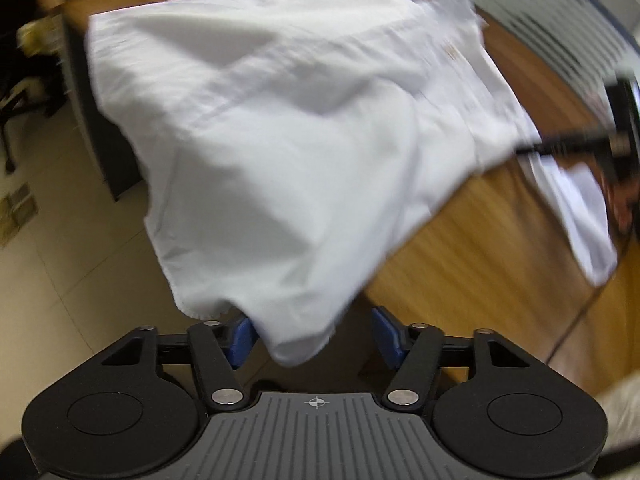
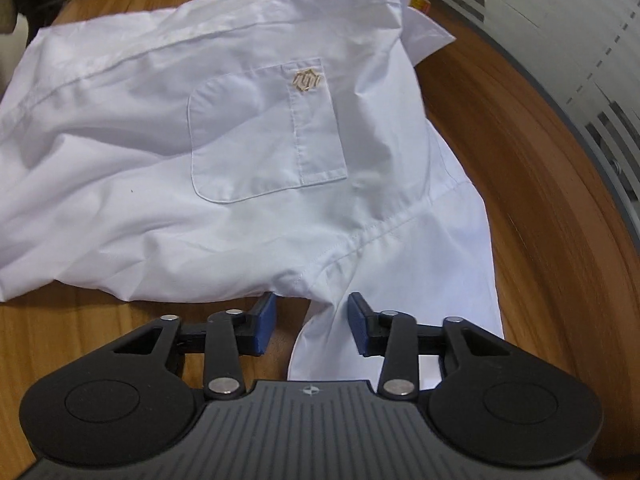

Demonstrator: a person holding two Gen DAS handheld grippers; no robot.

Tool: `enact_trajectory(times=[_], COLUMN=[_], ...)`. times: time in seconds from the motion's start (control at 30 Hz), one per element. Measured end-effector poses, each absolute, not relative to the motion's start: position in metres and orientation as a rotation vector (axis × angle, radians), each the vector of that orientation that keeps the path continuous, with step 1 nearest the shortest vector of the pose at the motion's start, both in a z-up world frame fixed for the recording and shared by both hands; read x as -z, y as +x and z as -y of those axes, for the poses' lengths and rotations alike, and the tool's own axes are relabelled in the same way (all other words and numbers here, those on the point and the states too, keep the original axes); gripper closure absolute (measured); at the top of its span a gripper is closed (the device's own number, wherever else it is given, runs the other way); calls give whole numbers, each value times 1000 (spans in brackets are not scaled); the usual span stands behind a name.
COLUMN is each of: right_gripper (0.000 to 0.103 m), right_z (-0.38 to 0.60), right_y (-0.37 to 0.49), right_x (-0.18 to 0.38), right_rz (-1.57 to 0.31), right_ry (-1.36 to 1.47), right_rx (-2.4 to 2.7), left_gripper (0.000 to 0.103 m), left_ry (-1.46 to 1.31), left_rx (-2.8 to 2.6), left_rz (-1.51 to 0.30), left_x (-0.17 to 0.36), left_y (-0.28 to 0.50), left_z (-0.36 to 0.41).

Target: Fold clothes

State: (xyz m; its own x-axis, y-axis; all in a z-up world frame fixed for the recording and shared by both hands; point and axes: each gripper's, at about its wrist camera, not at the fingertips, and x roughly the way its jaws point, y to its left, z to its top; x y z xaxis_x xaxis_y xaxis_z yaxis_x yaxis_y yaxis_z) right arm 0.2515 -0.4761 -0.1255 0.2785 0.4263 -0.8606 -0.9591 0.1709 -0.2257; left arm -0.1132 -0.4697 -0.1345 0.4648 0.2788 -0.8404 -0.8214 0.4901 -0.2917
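Tool (image 2: 312,322) of the right hand is shown parted, astride the sleeve seam of the white shirt (image 2: 224,152) spread on the table (image 2: 520,208); both layers are best pinched squarely before closing.

left tool (image 1: 314,334) jaws spread wide, right tool (image 2: 312,322) likewise parted

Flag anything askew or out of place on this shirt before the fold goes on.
The white shirt lies rumpled on the wooden table, not spread flat. In the left wrist view one part hangs off the table edge over the floor, draping between the open left gripper. The pocket faces up, creased. No visible damage.
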Motion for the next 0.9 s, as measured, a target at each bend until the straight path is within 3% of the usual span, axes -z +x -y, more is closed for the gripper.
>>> enact_trajectory(times=[0.03,0.07,0.17,0.3,0.6,0.9], right_gripper=[92,100,102,102,102,102], right_z=[476,476,478,483,499,514], right_y=[253,254,257,261,276,291], right_x=[125,124,113,82,72,64], right_rz=[-732,-726,-702,-651,-636,-624], right_ry=[-909,-917,-918,-886,-990,-1089], right_rx=[-1123,-1124,-1134,-1142,-1094,-1041], left_gripper=[54,67,89,91,95,94], left_ry=[-796,-804,-794,-718,-633,-589], left_rx=[-787,-805,-852,-848,-479,-338], left_rz=[-798,-784,-758,-726,-750,-960], left_x=[133,131,123,101,33,85], left_y=[-115,-117,-121,-123,-134,-133], left_z=[467,465,463,463,456,468])
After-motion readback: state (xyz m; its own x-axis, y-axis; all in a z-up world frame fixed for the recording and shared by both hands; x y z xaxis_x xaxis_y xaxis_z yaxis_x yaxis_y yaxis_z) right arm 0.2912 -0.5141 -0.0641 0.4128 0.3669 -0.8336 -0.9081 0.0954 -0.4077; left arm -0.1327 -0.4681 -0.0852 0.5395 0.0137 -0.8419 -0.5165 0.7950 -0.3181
